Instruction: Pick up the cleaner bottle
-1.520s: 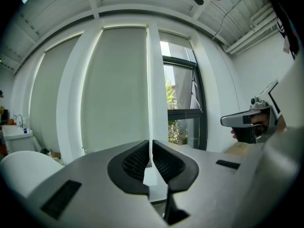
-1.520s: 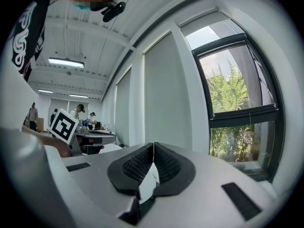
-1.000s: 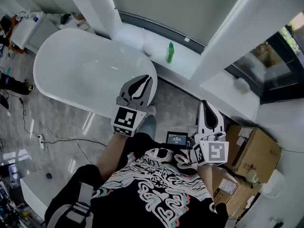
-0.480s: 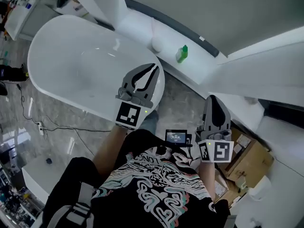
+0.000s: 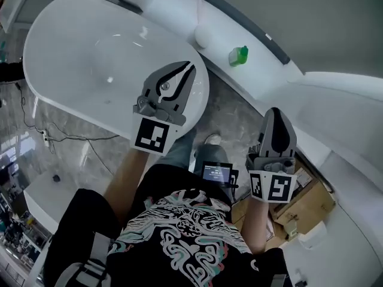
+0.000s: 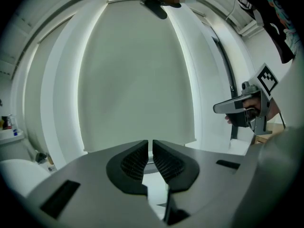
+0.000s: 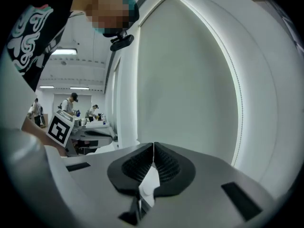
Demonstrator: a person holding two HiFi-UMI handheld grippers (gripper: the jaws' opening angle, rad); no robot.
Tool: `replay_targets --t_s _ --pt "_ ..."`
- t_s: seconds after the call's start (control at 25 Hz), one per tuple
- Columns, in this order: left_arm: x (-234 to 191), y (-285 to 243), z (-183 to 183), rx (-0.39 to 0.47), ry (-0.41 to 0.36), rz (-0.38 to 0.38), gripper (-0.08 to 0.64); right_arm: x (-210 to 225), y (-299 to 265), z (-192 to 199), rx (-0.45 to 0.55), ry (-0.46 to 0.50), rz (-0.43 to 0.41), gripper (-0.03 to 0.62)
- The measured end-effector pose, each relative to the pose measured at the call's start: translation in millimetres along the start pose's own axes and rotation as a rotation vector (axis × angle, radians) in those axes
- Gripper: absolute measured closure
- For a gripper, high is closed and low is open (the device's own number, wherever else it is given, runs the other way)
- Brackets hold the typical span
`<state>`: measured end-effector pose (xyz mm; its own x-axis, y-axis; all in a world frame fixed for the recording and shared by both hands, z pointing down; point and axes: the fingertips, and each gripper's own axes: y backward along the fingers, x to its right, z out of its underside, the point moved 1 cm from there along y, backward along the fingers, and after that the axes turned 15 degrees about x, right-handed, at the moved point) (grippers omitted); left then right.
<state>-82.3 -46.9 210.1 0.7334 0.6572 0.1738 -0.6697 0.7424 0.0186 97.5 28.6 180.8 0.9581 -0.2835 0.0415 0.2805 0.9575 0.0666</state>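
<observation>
The cleaner bottle (image 5: pixel 238 55), green and seen from above, stands on the white ledge (image 5: pixel 216 48) that runs along the wall past the end of the bathtub (image 5: pixel 84 46). A small round white object (image 5: pixel 201 37) sits on the same ledge near it, on the tub's side. Nothing touches the bottle, and it does not show in either gripper view.

In the head view the left claw (image 5: pixel 188 66) hangs over the tub's rim, pointing toward the ledge and well apart from the bottle. The left gripper view shows its ribbed pads drawn in to a thin slit, with nothing between them (image 6: pixel 148 146) and a pale wall panel ahead. The right claw (image 5: pixel 274 112) is held over the grey marbled floor (image 5: pixel 233 118) on the other side of the bottle, also well apart from it. Its pads meet at the tips and hold nothing (image 7: pixel 153 148). Each gripper shows at the edge of the other's view.

Lower down, a small lit screen (image 5: pixel 216 172) sits at the person's waist above a black printed shirt (image 5: pixel 185 238). A cardboard box (image 5: pixel 306 205) lies on the floor by the right gripper, and a cable (image 5: pixel 66 141) trails beside the tub
</observation>
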Motion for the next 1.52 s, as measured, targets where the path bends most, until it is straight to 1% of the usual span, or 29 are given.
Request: replay_targets --t_s 0.12,0.2,0.28,0.36,0.48,0.64,0.76,0.84,1.0,1.12,1.28,1.36,1.44,1.52 --pt "4 -5 21 -0.024 0.011 -0.036 0.540 7 -10 24 -0.010 0.022 -0.034 0.565" --pt "11 -8 36 -0.062 0.003 -0.050 0.540 12 -15 43 -0.010 0.009 -0.059 0.565" --pt "18 -11 52 -0.096 -0.007 -0.066 0.540 19 -20 65 -0.016 -0.024 -0.090 0.565" --pt "26 -15 66 -0.108 0.002 -0.084 0.540 27 -23 87 -0.024 -0.085 -0.118 0.565" --pt "39 -15 89 -0.122 0.034 -0.117 0.540 36 -23 113 -0.041 -0.132 -0.124 0.565" --pt "55 -16 120 -0.151 0.058 -0.180 0.540 46 -23 146 -0.074 -0.114 -0.137 0.565" --pt "63 -21 138 -0.150 0.062 -0.203 0.540 55 -26 168 -0.078 -0.089 -0.130 0.565" --pt "66 -21 149 -0.153 0.059 -0.215 0.540 60 -27 180 -0.072 -0.100 -0.123 0.565" --pt "66 -24 167 -0.151 0.089 -0.267 0.540 66 -30 201 -0.077 -0.100 -0.134 0.565" --pt "72 -27 180 -0.157 0.092 -0.257 0.538 65 -29 210 -0.072 -0.103 -0.138 0.565" --pt "89 -32 209 -0.156 0.133 -0.248 0.537 69 -28 232 -0.083 -0.103 -0.127 0.565" --pt "97 -35 226 -0.157 0.144 -0.249 0.537 73 -27 247 -0.092 -0.089 -0.106 0.565" --pt "103 -38 241 -0.156 0.133 -0.248 0.537 79 -24 264 -0.105 -0.077 -0.071 0.565" --pt "105 -42 251 -0.134 0.120 -0.255 0.537 82 -22 278 -0.122 -0.072 -0.044 0.565"
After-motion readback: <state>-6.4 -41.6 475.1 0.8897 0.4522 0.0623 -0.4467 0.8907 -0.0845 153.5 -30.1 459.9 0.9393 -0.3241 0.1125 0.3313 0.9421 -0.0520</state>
